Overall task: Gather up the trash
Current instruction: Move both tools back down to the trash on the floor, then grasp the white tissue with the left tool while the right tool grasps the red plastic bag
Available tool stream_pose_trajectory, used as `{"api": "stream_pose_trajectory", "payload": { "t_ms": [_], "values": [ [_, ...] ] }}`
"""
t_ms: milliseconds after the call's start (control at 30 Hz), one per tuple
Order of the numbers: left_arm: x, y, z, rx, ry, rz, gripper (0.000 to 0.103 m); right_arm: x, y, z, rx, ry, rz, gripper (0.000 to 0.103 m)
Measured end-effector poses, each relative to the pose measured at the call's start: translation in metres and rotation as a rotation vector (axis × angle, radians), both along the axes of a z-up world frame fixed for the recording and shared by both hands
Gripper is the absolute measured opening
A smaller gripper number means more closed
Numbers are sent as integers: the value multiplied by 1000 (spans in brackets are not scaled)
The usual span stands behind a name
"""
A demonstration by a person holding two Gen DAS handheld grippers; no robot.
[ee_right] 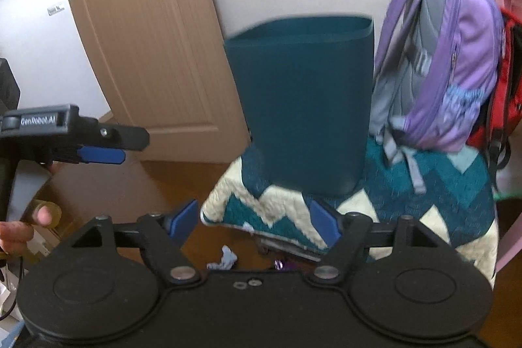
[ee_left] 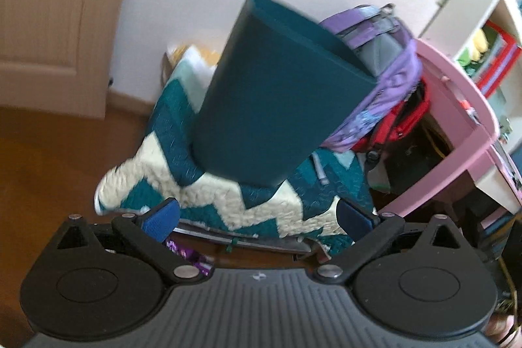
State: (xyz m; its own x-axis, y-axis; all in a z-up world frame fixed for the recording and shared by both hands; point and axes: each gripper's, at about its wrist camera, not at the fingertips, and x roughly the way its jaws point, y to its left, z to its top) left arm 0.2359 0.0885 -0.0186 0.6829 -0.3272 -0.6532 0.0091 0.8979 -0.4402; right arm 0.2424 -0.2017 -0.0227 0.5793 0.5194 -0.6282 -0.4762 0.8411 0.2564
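Note:
A dark teal waste bin [ee_left: 277, 93] stands on a quilted teal and cream zigzag blanket [ee_left: 228, 204]; it also shows in the right wrist view [ee_right: 303, 106]. My left gripper [ee_left: 257, 217] is open and empty, low in front of the blanket's edge. My right gripper [ee_right: 257, 224] is open and empty, also before the blanket. On the brown floor lie a crumpled pale blue scrap [ee_right: 225, 258] and a shiny purple wrapper [ee_right: 284, 264], just below the right gripper; the purple wrapper also shows in the left wrist view [ee_left: 186, 253]. The left gripper appears at the left of the right wrist view [ee_right: 107, 149].
A purple backpack [ee_right: 447, 64] and a red bag [ee_right: 499, 106] lean right of the bin. A pink desk [ee_left: 456, 119] stands at the right. A beige door [ee_right: 146, 38] and a white wall lie behind. Shelves [ee_left: 489, 54] are at the far right.

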Motion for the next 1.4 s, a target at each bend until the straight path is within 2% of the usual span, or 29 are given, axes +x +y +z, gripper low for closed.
{"api": "stream_pose_trajectory", "payload": {
  "t_ms": [200,367,433,533,700,800,967,1067,1200,1267,1400],
  "values": [
    [31,24,-49,94,120,55,103,15,10,-60,-45,81,-3,76],
    [65,57,-96,171,213,74,103,33,18,-122,-92,167,-20,76],
    [78,70,-115,200,248,57,103,41,22,-152,-111,215,-19,76],
    [99,86,-147,283,294,13,103,51,31,-201,-157,289,-10,76],
    [128,104,-221,400,392,-53,103,63,43,-286,-237,418,-5,75],
    [142,114,-269,404,462,-72,103,70,47,-331,-264,515,-23,75],
    [153,118,-348,427,541,-99,103,74,49,-389,-326,599,-24,75],
    [156,115,-386,467,541,-90,103,69,51,-415,-383,600,50,76],
    [157,122,-428,432,555,-31,103,61,53,-447,-482,598,159,77],
    [158,126,-448,419,573,-9,103,60,53,-458,-534,596,187,77],
    [167,128,-487,440,633,31,103,62,49,-483,-585,622,214,77]
  ]
}}
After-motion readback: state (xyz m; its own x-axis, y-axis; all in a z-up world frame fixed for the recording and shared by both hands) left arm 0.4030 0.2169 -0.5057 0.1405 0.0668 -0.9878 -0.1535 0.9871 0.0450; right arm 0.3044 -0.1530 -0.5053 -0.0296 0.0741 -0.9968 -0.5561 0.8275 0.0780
